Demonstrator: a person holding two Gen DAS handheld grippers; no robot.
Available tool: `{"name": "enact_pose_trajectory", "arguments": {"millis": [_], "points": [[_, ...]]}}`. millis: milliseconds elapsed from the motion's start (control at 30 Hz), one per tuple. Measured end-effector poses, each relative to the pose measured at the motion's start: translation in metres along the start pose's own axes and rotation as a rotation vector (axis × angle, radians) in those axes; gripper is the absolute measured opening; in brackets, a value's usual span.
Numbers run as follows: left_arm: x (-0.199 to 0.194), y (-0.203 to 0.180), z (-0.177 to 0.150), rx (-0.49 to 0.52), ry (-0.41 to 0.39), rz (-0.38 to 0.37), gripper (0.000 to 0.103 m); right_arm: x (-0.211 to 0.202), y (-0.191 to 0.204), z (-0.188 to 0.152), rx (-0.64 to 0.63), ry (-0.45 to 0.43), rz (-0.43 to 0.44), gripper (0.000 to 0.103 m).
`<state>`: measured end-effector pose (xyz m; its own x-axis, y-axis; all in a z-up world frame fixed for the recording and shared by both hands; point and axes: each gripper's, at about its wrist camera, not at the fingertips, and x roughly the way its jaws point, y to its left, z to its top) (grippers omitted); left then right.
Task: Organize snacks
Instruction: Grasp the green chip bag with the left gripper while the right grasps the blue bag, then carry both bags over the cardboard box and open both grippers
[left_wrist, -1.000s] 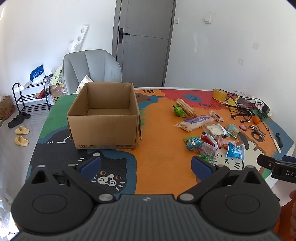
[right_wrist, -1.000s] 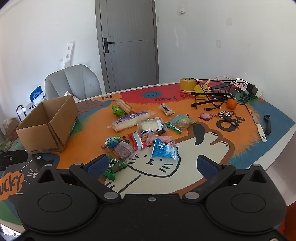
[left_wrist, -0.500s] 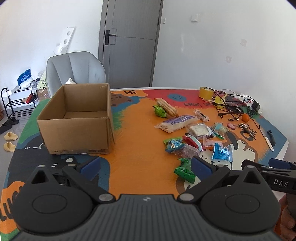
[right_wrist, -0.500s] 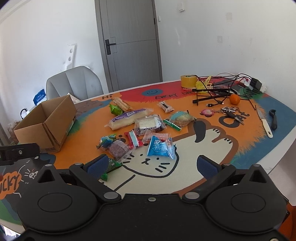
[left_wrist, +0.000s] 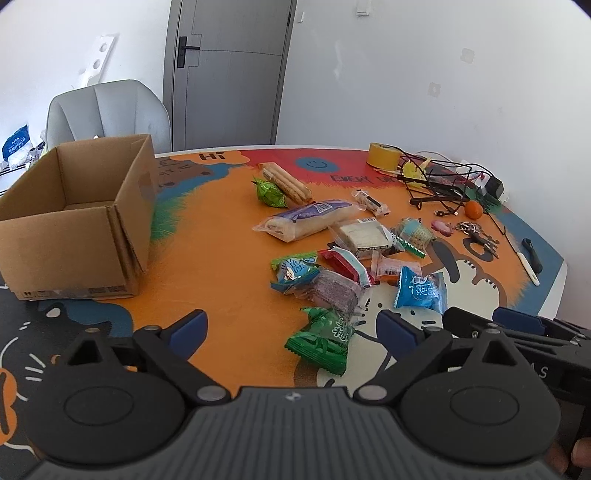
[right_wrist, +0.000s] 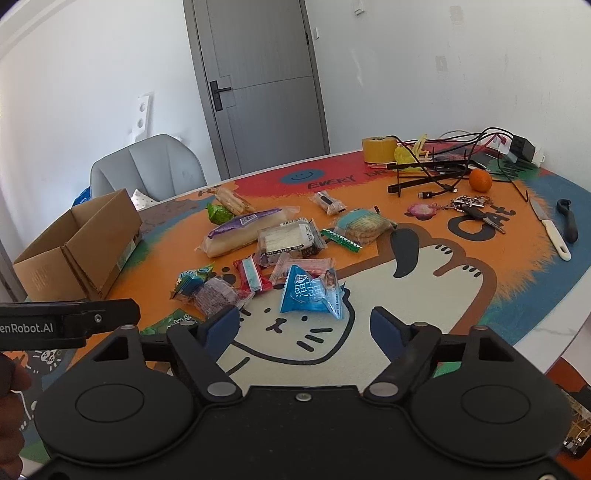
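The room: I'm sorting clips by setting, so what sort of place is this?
Probably a room in a home or small office: a grey door, a padded chair and a table with a cartoon cat mat, strewn with snacks.

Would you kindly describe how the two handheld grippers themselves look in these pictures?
Both are matte black plastic. The left gripper and right gripper each have two angular fingers tipped with blue pads, round pivot discs with silver screws, and a ribbed body. White lettering runs along the side of each. No cables or sleeves show.
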<state>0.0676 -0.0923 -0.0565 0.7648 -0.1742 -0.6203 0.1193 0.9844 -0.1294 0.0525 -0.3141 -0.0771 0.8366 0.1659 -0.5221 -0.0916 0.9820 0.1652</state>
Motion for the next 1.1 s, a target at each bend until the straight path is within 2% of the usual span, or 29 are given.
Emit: {"name": "enact_pose_trajectory", "arguments": {"millis": [200,367,433,467,500,567,633,1100], "points": [[0.027,-0.008,-0.004,-0.009,0.042,-0.021,0.083,0.016,-0.010,-0.001,0.036,0.009,0.027,0.063],[0.046,-0.012,-0.008,-0.010,0.072,-0.034,0.070,0.028,-0.014,0.001,0.062,-0.005,0.013,0.062],[0.054,-0.011,-0.012,-0.017,0.095,-0.031,0.057,0.032,-0.014,0.002,0.058,-0.011,0.000,0.063],[0.053,-0.012,-0.014,-0.008,0.069,-0.021,0.054,0.035,-0.013,0.003,0.056,-0.012,-0.004,0.063],[0.054,-0.012,-0.015,0.000,0.067,-0.013,0.042,0.037,-0.013,0.003,0.056,-0.013,-0.006,0.063],[0.053,-0.010,-0.014,-0.014,0.062,-0.009,0.040,0.041,-0.011,0.005,0.061,-0.012,-0.008,0.063],[0.053,-0.006,-0.012,-0.036,0.056,-0.022,0.031,0.045,-0.008,0.006,0.058,-0.013,-0.008,0.063],[0.044,0.012,0.003,-0.069,-0.005,0.010,0.030,0.076,-0.002,0.018,0.070,0.003,-0.088,0.062]]}}
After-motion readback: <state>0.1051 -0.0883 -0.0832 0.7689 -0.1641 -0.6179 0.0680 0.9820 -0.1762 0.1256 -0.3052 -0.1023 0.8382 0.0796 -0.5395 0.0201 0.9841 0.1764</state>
